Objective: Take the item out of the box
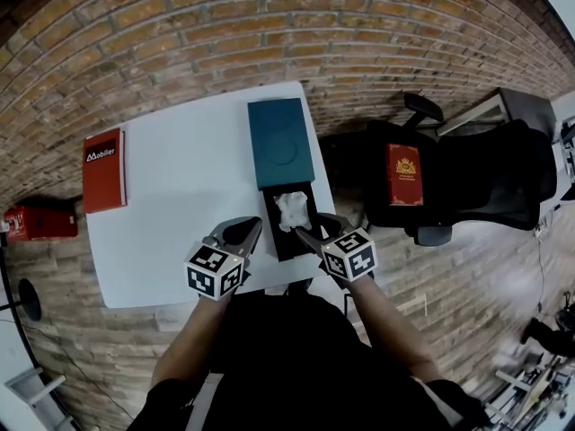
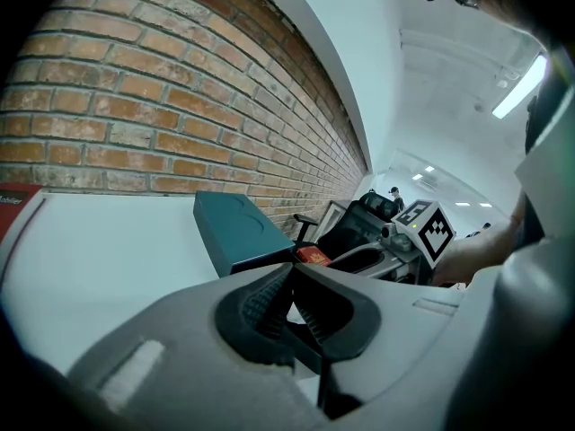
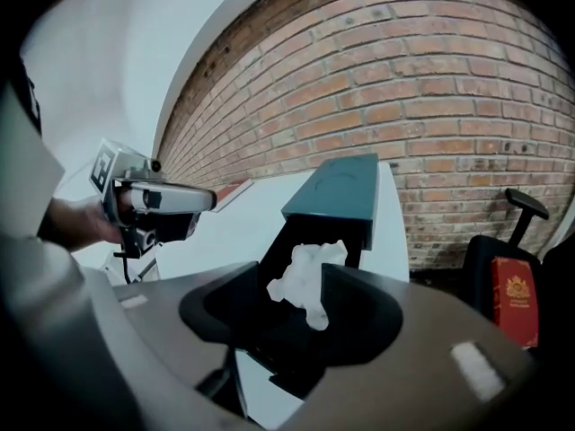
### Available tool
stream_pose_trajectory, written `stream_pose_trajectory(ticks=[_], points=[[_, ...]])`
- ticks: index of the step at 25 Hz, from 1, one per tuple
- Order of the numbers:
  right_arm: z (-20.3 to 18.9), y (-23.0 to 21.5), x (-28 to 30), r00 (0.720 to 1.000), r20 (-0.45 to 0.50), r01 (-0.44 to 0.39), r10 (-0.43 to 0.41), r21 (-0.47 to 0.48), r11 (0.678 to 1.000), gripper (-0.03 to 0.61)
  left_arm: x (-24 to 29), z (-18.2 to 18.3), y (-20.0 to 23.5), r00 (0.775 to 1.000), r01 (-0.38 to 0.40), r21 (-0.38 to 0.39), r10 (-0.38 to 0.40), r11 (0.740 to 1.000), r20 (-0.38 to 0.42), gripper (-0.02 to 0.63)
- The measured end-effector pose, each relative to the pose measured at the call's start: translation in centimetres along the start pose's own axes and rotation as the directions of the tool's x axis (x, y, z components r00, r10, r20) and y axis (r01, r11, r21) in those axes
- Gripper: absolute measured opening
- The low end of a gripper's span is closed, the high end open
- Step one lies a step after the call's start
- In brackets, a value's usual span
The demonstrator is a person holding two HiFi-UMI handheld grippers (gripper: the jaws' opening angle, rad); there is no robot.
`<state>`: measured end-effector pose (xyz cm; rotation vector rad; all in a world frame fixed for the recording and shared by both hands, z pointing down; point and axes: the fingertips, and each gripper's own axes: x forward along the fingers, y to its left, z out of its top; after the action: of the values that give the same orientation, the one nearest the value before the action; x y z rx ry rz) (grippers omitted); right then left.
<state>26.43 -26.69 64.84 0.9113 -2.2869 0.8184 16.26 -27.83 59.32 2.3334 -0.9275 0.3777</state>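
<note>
Left tongs (image 1: 250, 229) and right tongs (image 1: 308, 232) at the near end of the open box (image 1: 280, 142) in the head view, white crumpled item (image 1: 293, 210) lying in its pulled-out black tray (image 1: 287, 242) on the white surface (image 1: 171, 196). Left gripper view: clenched, pads together, nothing held. Right gripper view: released, spread wide, item framed between, not pinched.

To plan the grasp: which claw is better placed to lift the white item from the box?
Right. The right claw stands open with the white item in line between its jaws; the left claw is shut, beside the box.
</note>
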Motion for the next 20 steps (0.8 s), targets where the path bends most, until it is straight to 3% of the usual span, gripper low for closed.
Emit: stream_pose_trajectory(ticks=[8, 15, 20], points=[[1.0, 0.2, 2.7, 0.998, -0.068, 0.004, -0.007, -0.036, 0.999, 0.244, -1.4, 0.2, 2.8, 1.0, -0.009, -0.028, 0.01, 1.0, 0.019, 0.006], [-1.5, 1.1, 5.4, 0.97, -0.223, 0.051, -0.094, -0.192, 0.98, 0.264, -1.9, 1.5, 4.6, 0.999, 0.013, -0.023, -0.012, 1.0, 0.043, 0.006], [-1.9, 0.9, 6.6, 0.959, -0.26, 0.065, -0.11, -0.174, 0.983, 0.262, -2.3, 2.9, 5.4, 0.998, 0.026, -0.012, -0.025, 1.0, 0.062, 0.006]])
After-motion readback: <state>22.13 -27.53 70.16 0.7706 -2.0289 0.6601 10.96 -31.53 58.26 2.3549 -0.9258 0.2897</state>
